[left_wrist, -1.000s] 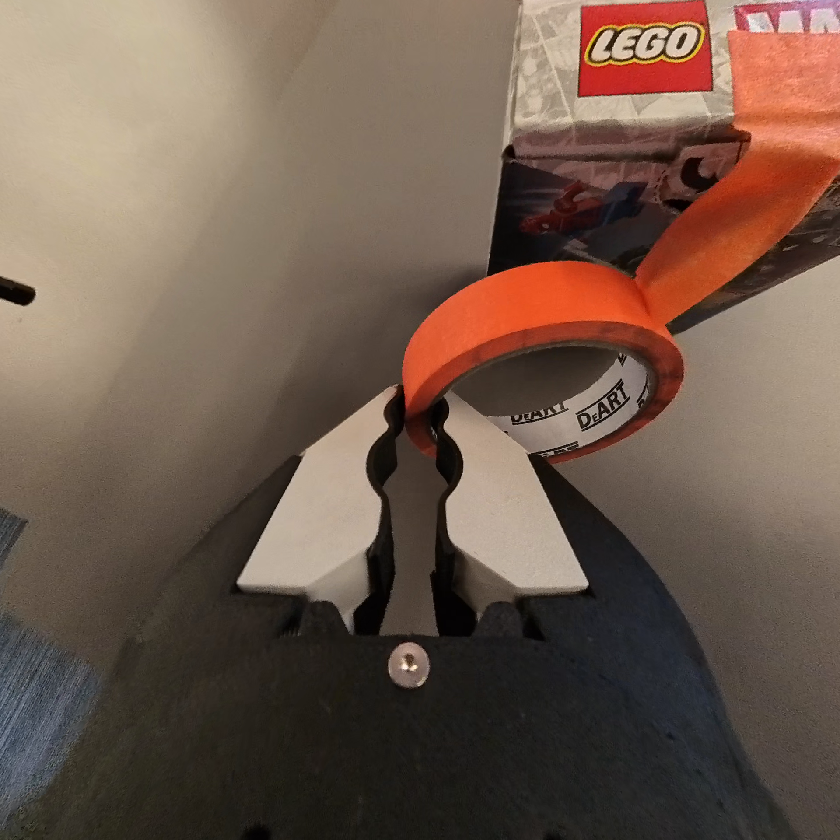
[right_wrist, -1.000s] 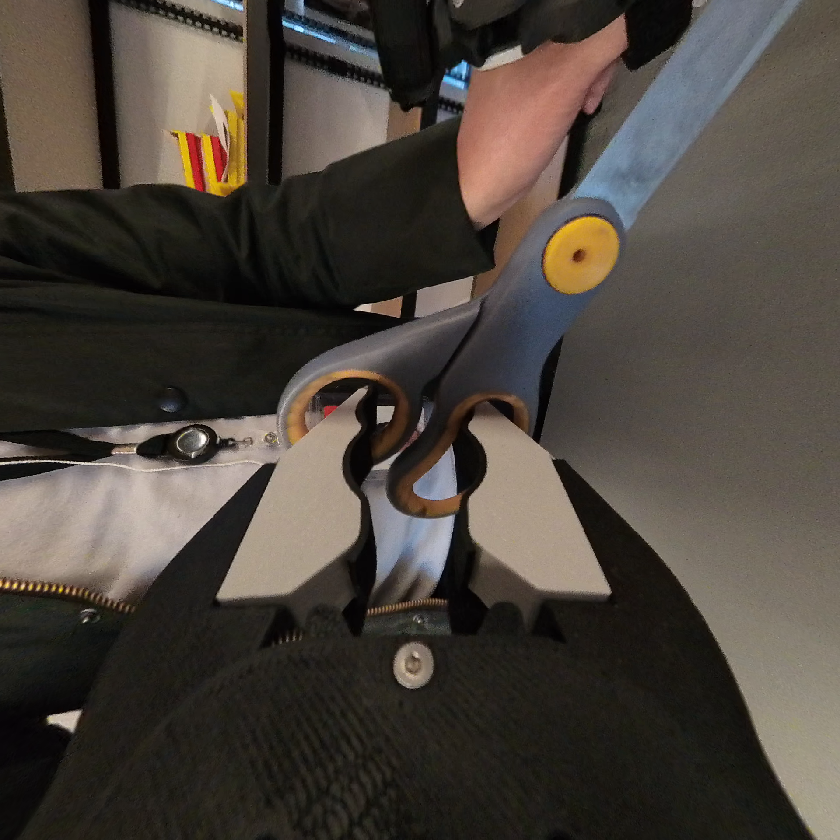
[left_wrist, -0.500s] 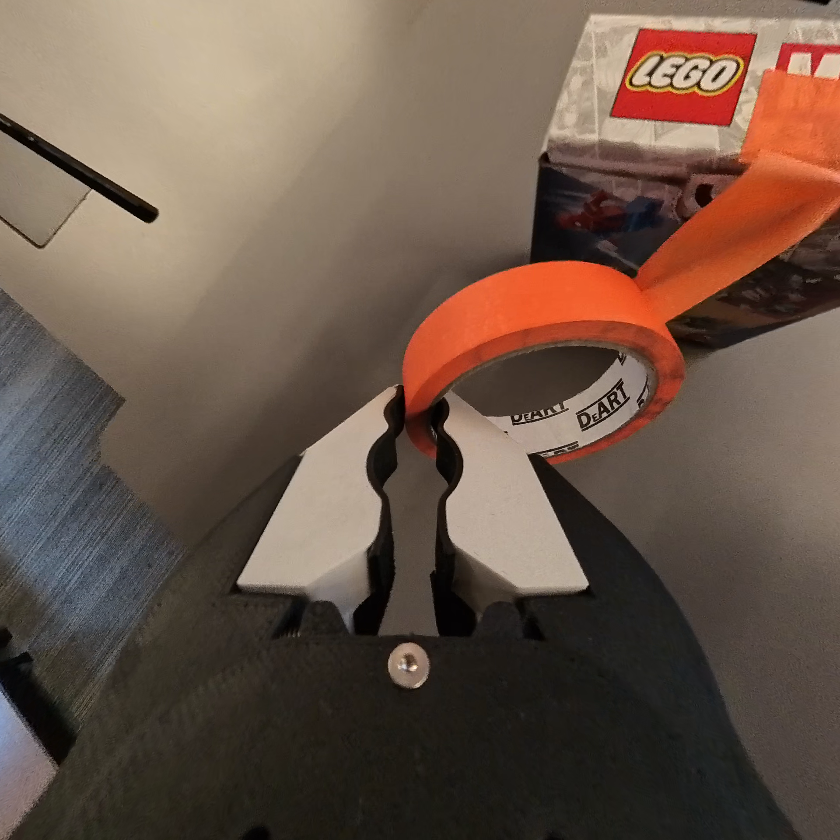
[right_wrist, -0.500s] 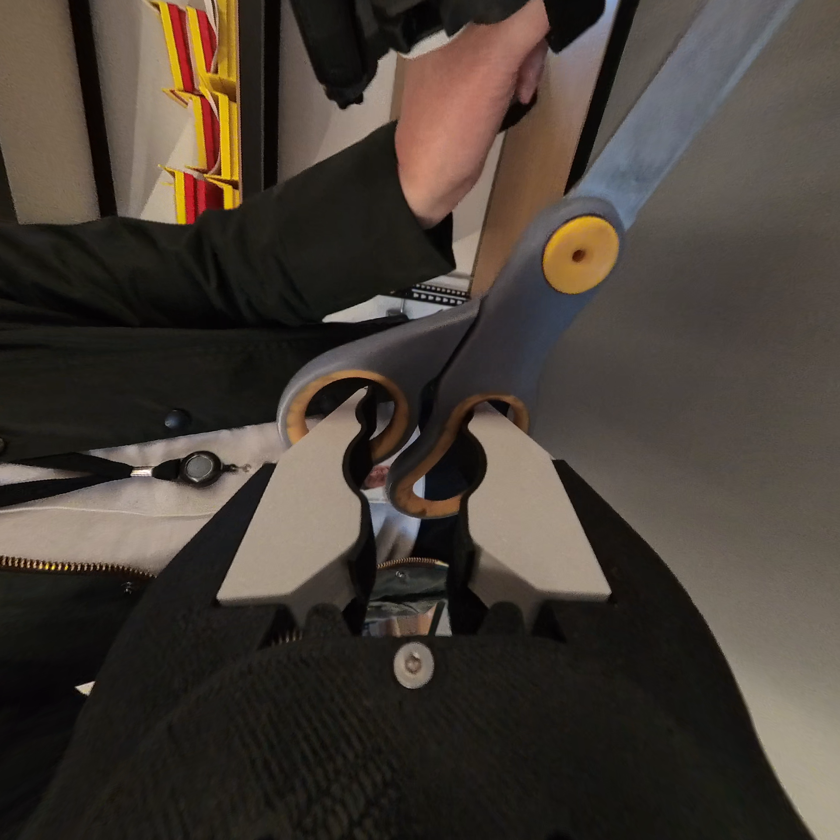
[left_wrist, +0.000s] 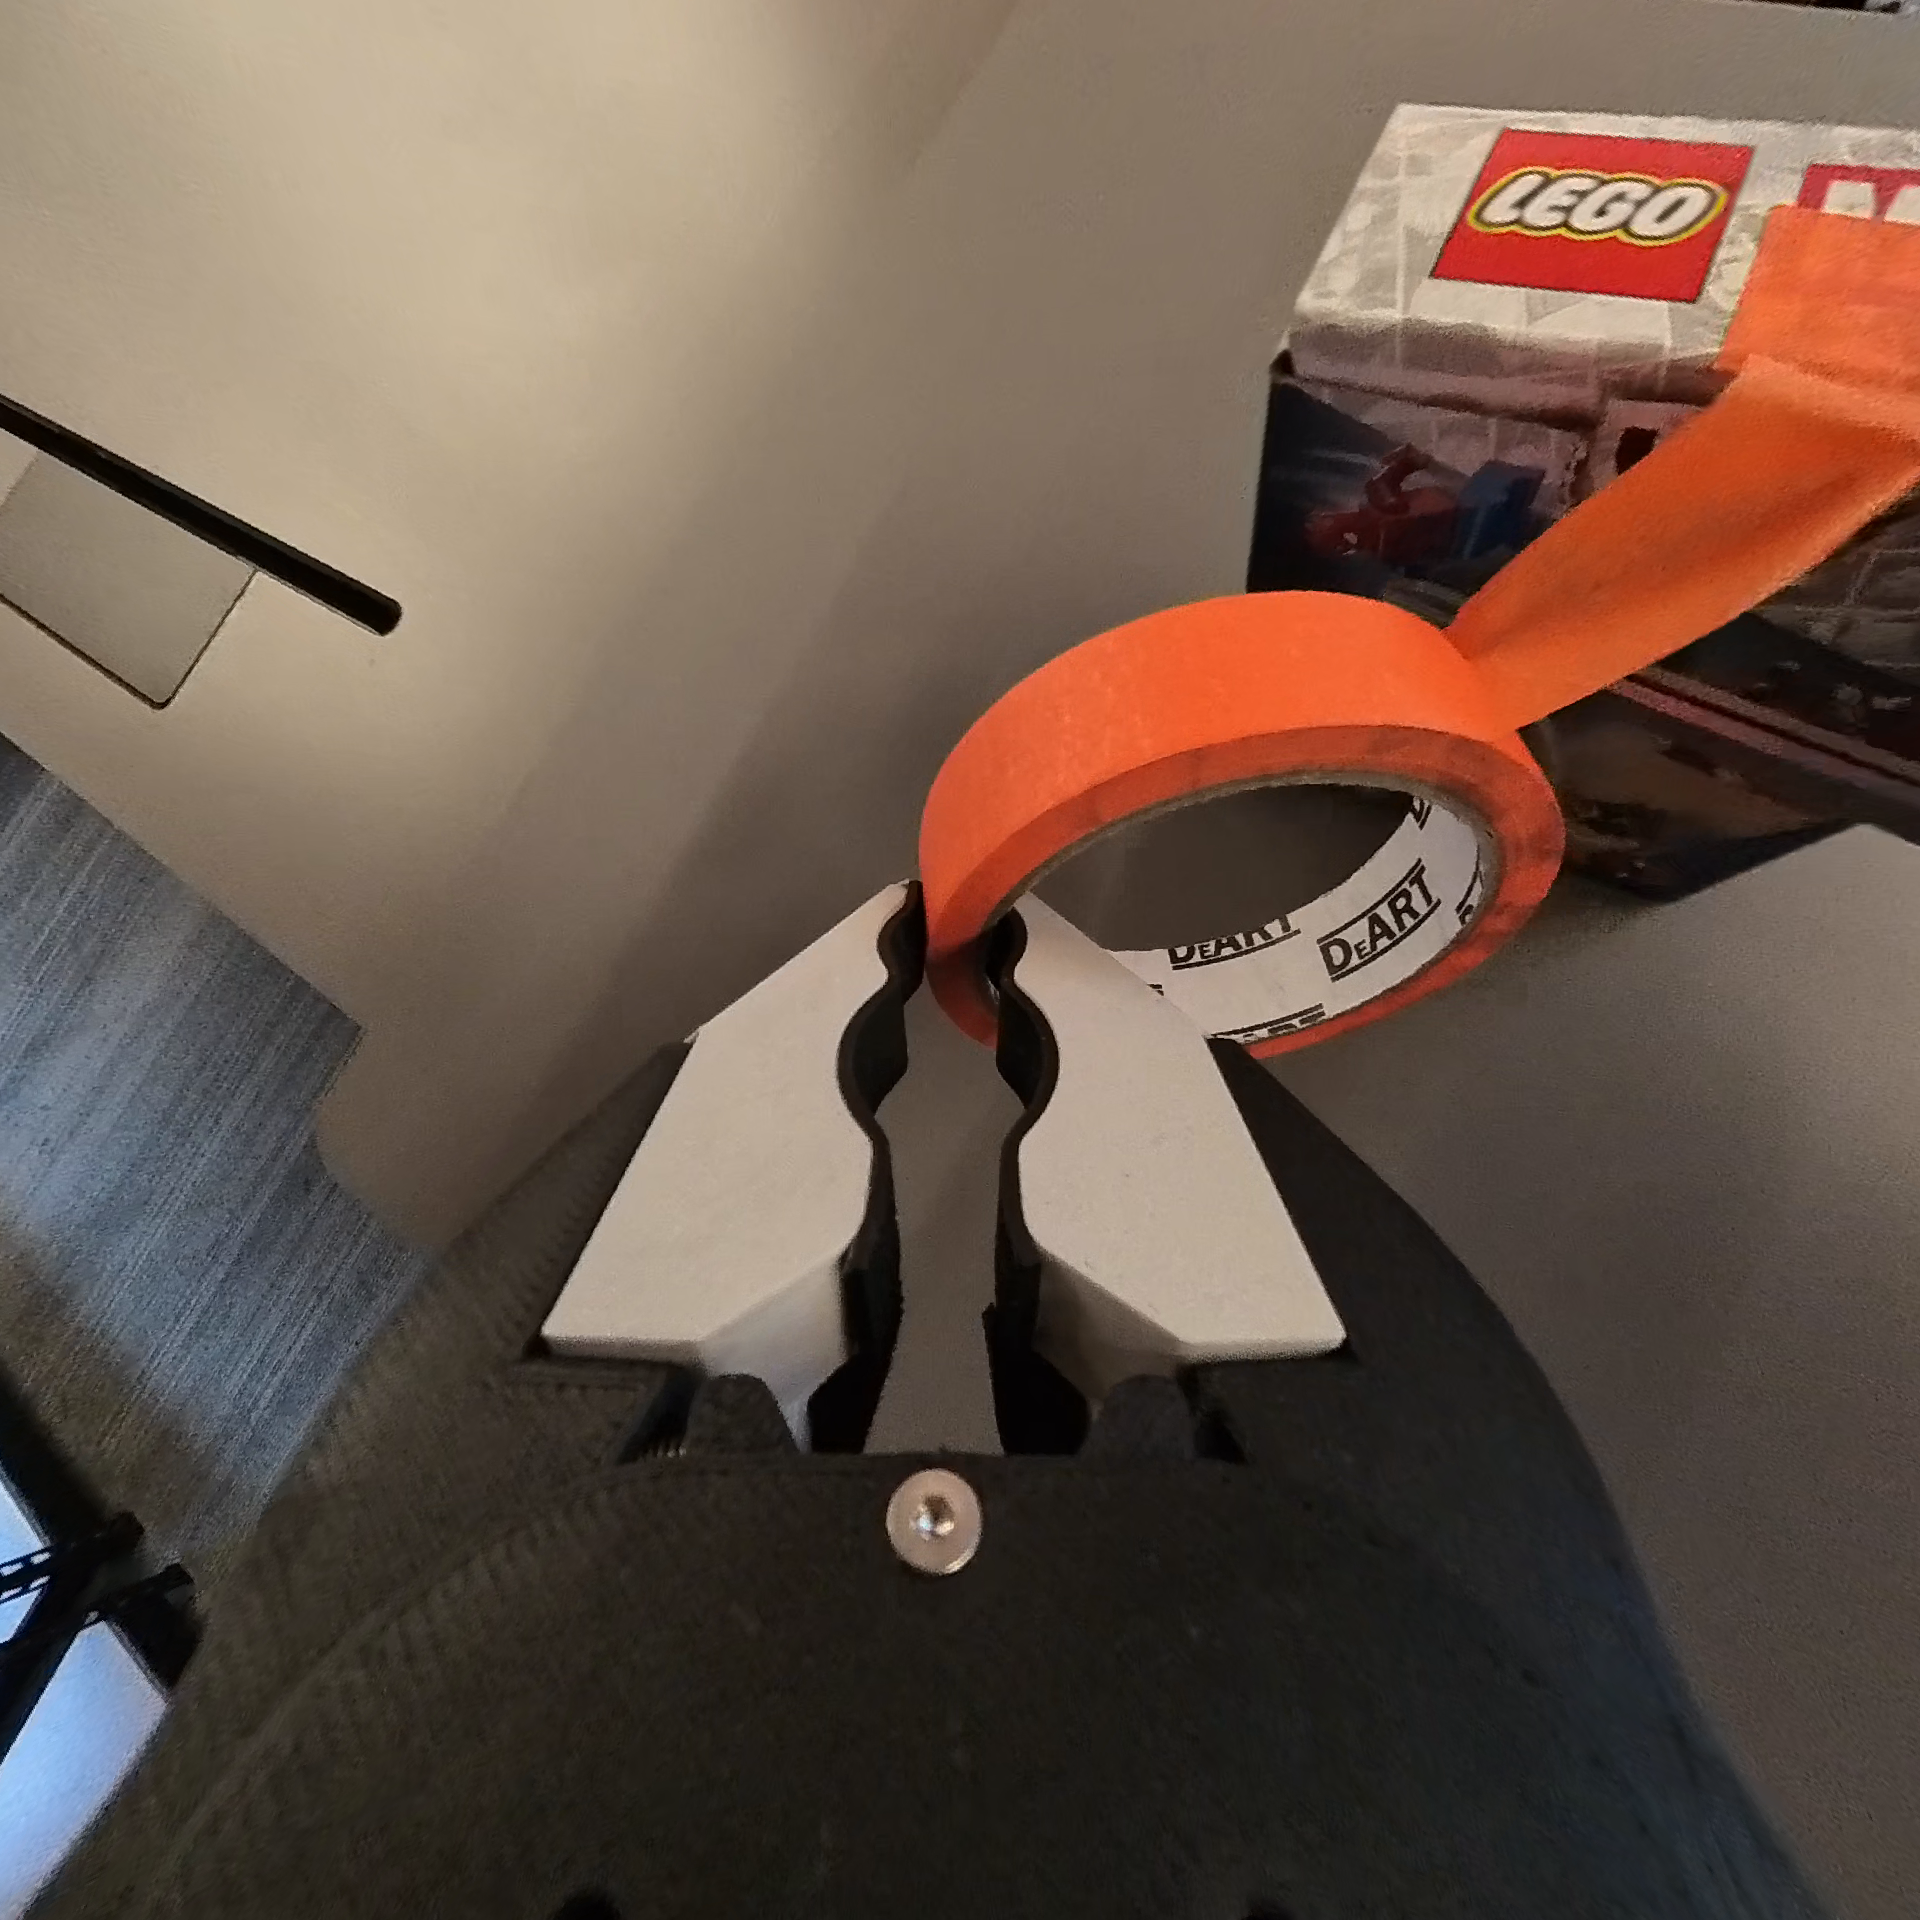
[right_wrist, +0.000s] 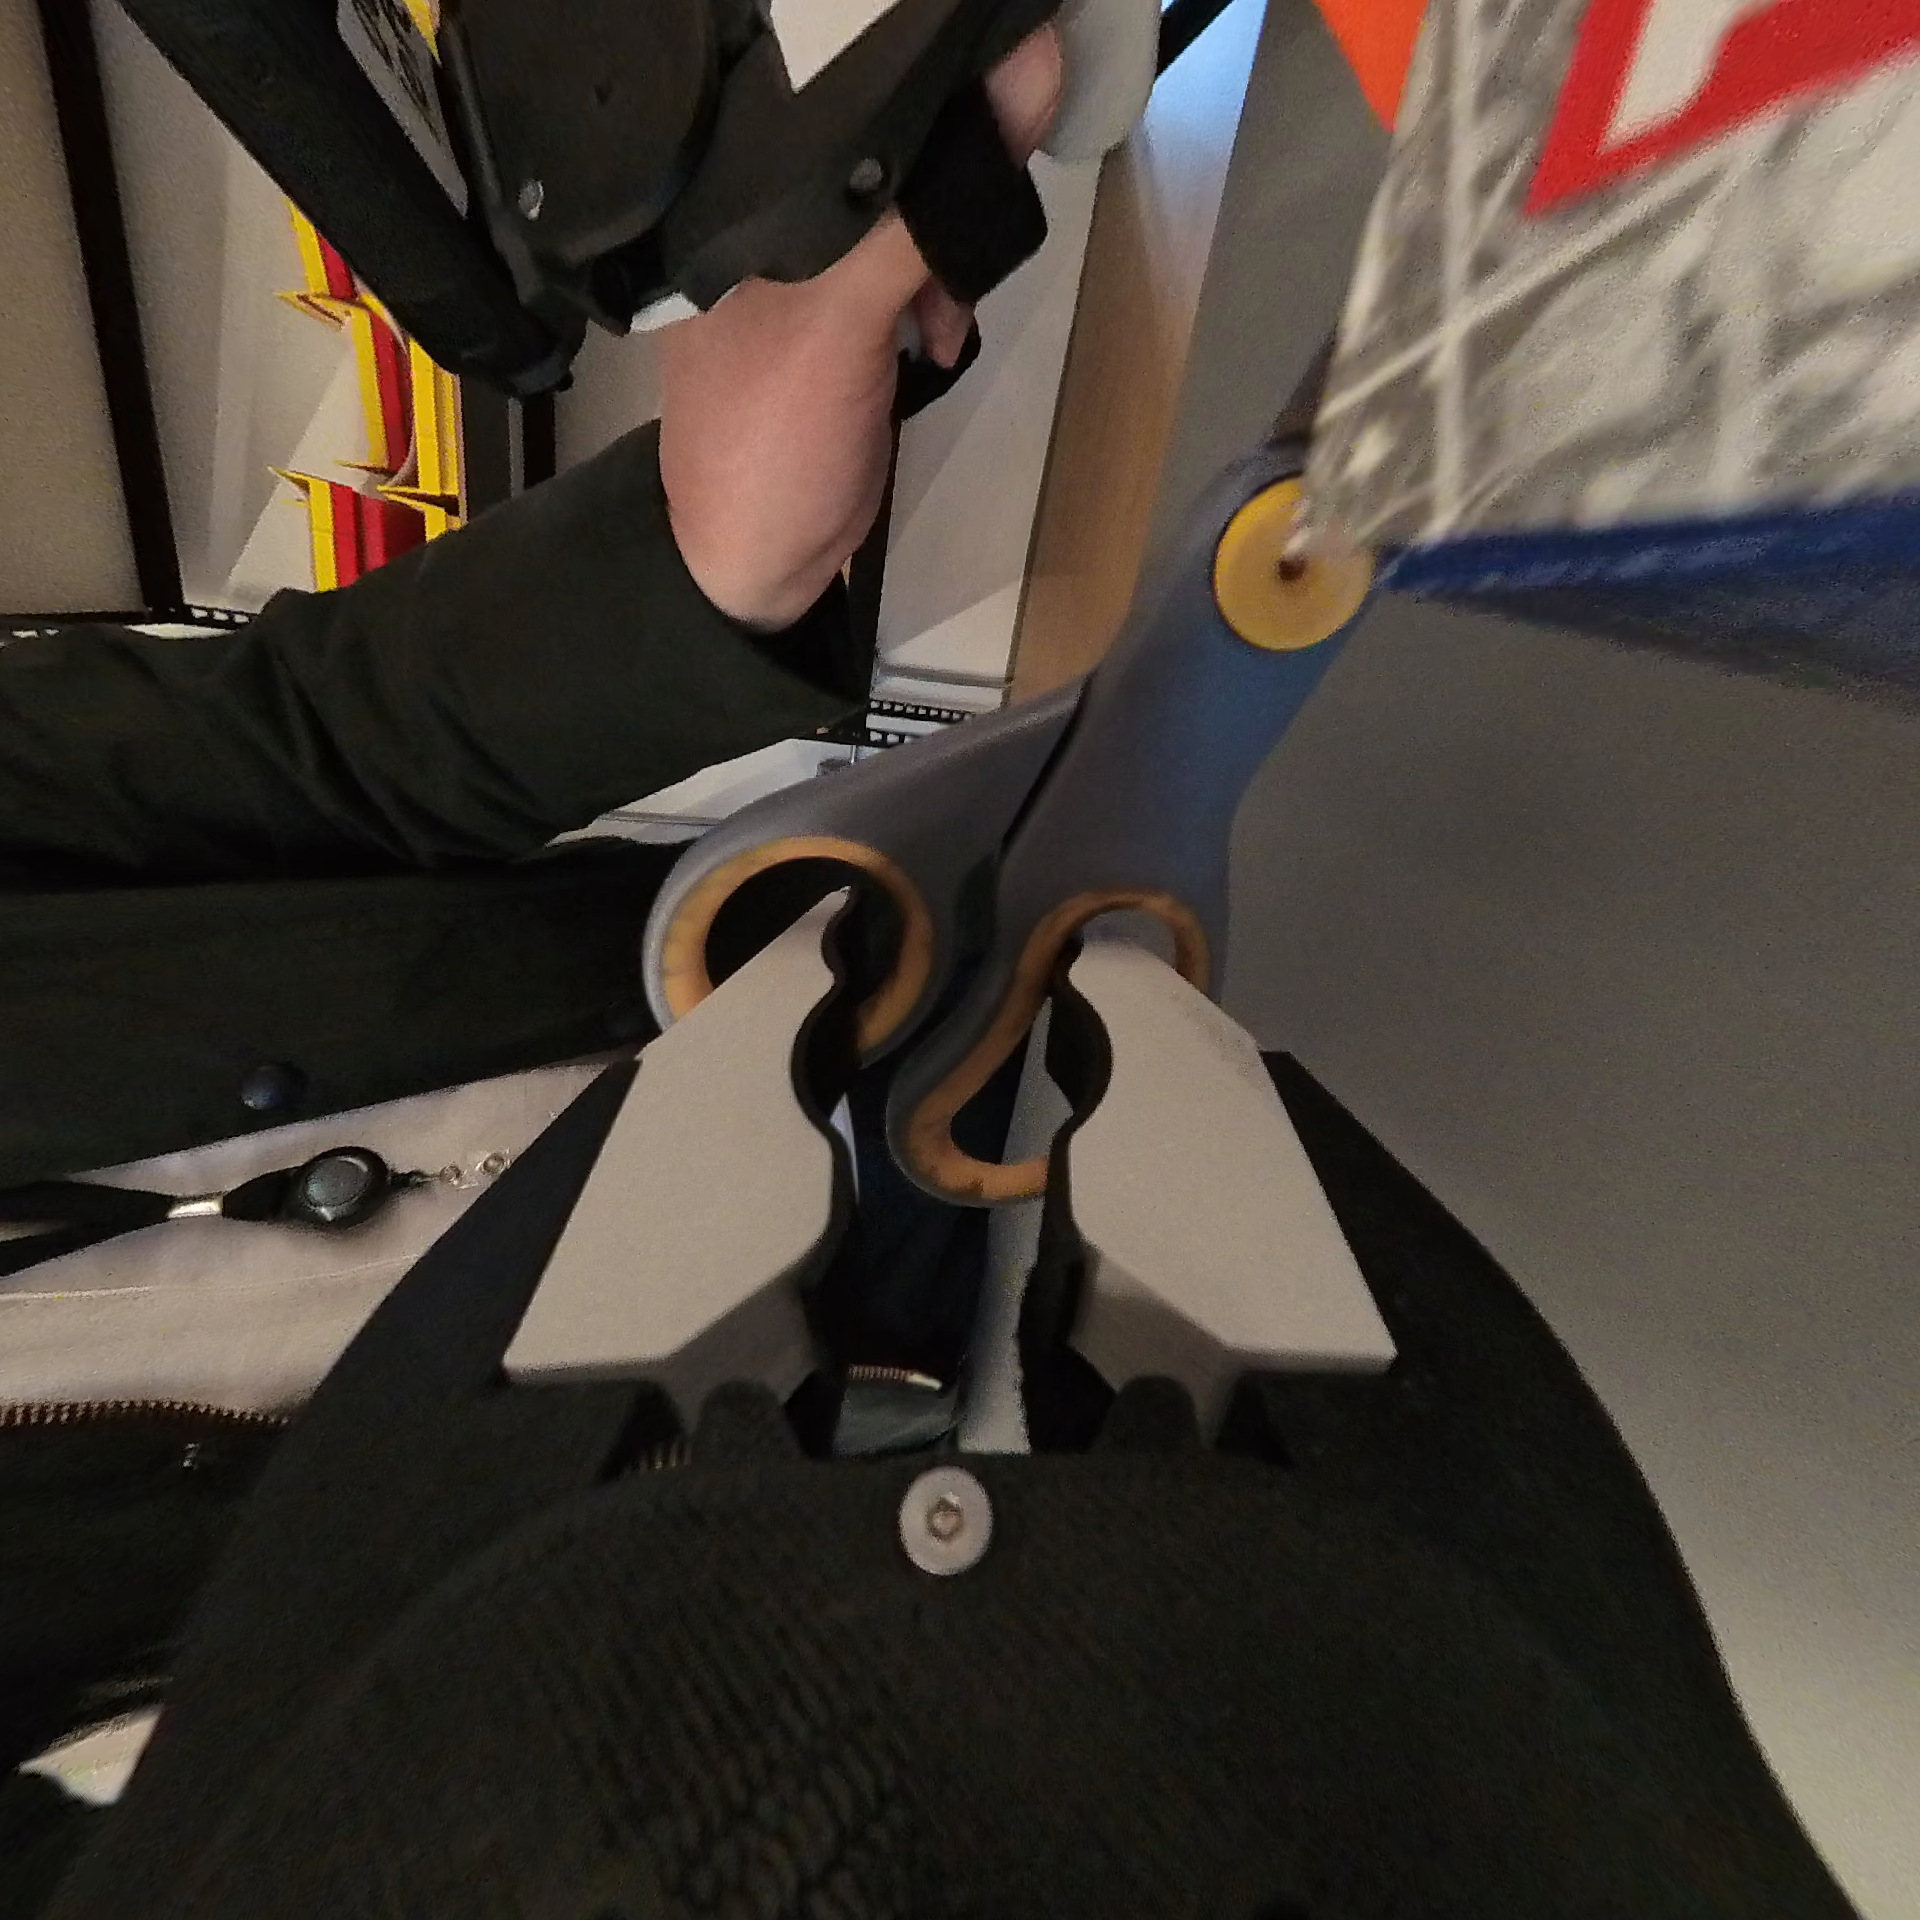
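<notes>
The left gripper (left_wrist: 956, 935) has its jaws clamped on the near wall of an orange masking-tape roll (left_wrist: 1195, 707), one jaw outside the ring and one inside the white core; the roll hangs tilted, just above the grey counter (left_wrist: 1558, 1195), and whether its far edge touches the counter cannot be told. A drawn-off strip of tape (left_wrist: 1662, 540) runs up and to the right from the roll to a printed cardboard box (left_wrist: 1382, 239), where its end is stuck on the top face near the right edge of the view; the strip looks taut between the two. The box stands on the counter just behind the roll.

The right gripper (right_wrist: 966, 925) is closed on a pair of grey scissors (right_wrist: 1143, 748); each jaw tip sits in one of the orange-lined handle loops, and the inner sides of both loops are pinched between them, so the handles lie together. The yellow pivot (right_wrist: 1288, 566) points up and to the right, right beside the lower corner of the same box (right_wrist: 1610, 312), which is close and blurred here; the blades beyond the pivot are hidden (so whether they touch the tape cannot be told).

Farther off in the right wrist view, a person's hand (right_wrist: 790, 468) grips the handle of the other gripper, the arm in a black sleeve (right_wrist: 416, 707) reaching across from the left; a badge reel (right_wrist: 332, 1184) hangs lower left.
</notes>
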